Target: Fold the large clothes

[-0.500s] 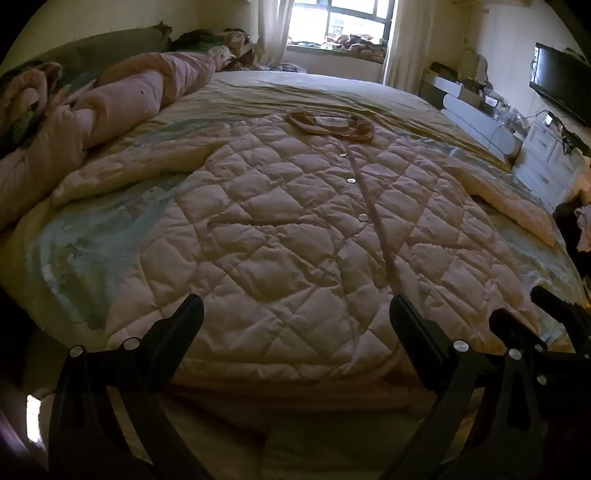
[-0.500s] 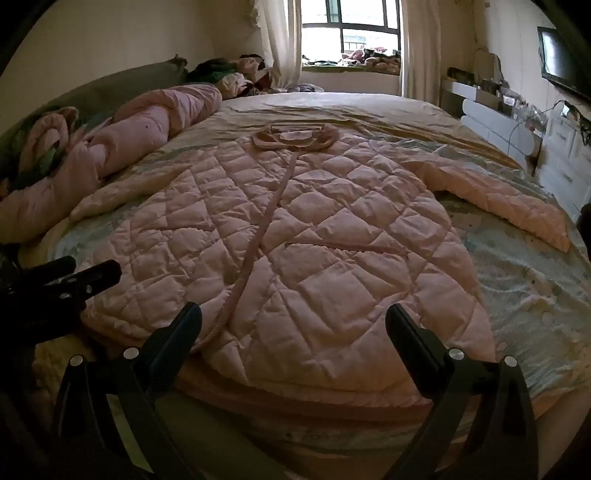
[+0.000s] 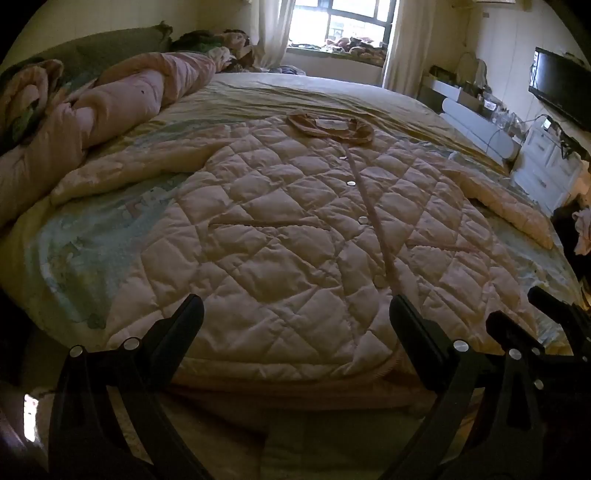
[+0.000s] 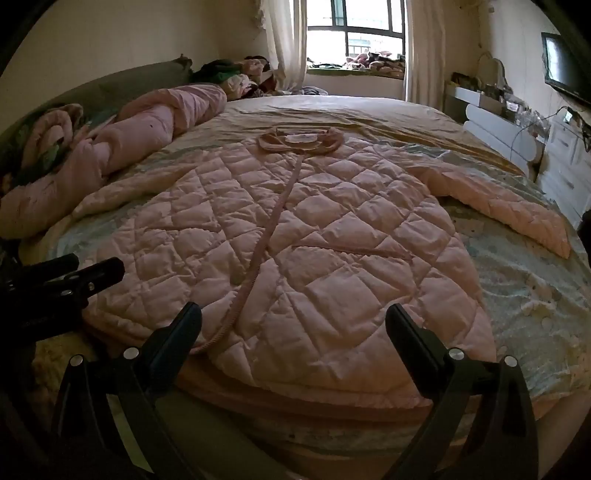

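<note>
A large pale pink quilted coat [image 3: 280, 236] [image 4: 325, 236] lies spread flat, front up, on the bed, collar [image 3: 330, 127] toward the window, both sleeves out to the sides. My left gripper [image 3: 295, 310] hovers open above the hem on the coat's left half, nothing between its fingers. My right gripper [image 4: 293, 314] hovers open above the hem on the right half, also holding nothing. The right gripper's fingers [image 3: 517, 325] show at the right edge of the left wrist view, and the left gripper's fingers [image 4: 92, 273] at the left edge of the right wrist view.
A rolled pink duvet [image 3: 122, 107] lies along the bed's left side by a green headboard [image 3: 110, 48]. White drawers [image 3: 546, 162], a cluttered shelf and a television [image 3: 561, 88] stand to the right. The window [image 4: 365, 26] is at the far end. The bed sheet [image 4: 532, 280] is bare beside the coat.
</note>
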`<state>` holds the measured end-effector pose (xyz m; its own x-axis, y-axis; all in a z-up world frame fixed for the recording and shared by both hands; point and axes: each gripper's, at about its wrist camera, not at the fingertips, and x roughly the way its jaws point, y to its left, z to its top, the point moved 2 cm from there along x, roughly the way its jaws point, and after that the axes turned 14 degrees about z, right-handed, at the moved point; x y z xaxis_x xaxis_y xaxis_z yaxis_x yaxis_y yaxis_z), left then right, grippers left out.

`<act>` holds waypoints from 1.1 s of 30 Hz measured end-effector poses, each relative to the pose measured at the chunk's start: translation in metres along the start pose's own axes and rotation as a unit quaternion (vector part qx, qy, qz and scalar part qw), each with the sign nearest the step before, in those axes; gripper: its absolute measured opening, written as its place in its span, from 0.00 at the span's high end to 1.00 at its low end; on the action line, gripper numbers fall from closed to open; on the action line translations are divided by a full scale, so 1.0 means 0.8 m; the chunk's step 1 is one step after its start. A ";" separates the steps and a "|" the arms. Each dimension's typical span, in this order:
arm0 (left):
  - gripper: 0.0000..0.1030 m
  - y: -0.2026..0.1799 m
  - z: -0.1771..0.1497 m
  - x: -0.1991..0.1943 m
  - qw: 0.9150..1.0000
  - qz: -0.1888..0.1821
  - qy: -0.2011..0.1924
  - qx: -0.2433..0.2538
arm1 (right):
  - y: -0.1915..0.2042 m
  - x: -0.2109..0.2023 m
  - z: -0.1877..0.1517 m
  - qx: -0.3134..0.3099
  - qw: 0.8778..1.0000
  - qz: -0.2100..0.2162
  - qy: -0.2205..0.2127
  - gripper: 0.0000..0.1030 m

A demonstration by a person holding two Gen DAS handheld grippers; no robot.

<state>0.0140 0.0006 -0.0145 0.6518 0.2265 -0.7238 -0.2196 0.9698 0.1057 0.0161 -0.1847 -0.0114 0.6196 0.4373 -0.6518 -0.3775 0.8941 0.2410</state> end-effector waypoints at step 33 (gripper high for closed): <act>0.09 0.001 0.000 -0.001 1.000 -0.002 -0.002 -0.002 | 0.006 -0.002 -0.001 -0.005 1.000 0.002 -0.001 0.04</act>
<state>0.0135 0.0010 -0.0142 0.6551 0.2235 -0.7217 -0.2206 0.9702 0.1002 0.0130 -0.1810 -0.0097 0.6199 0.4404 -0.6494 -0.3864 0.8917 0.2357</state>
